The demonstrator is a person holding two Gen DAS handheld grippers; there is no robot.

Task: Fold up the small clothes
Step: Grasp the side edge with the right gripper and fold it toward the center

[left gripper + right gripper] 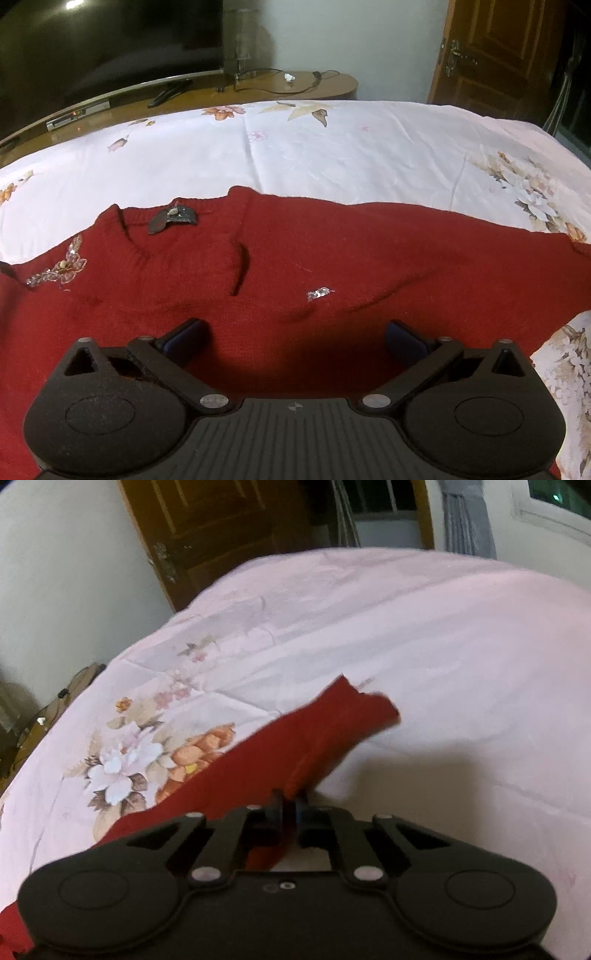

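A red knitted sweater (295,258) lies spread on the bed, neck opening and dark label (171,219) at the left, a sequin butterfly (62,271) on its front. My left gripper (295,338) is open and empty, hovering just over the sweater's body. In the right wrist view, my right gripper (290,808) is shut on a part of the red sweater (325,734), perhaps a sleeve, which stretches away from the fingers, lifted off the sheet.
The bed carries a pale pink floral sheet (332,155). Behind it stands a wooden TV bench (258,88) with a television (110,55) and cables. A brown door (495,51) is at the far right.
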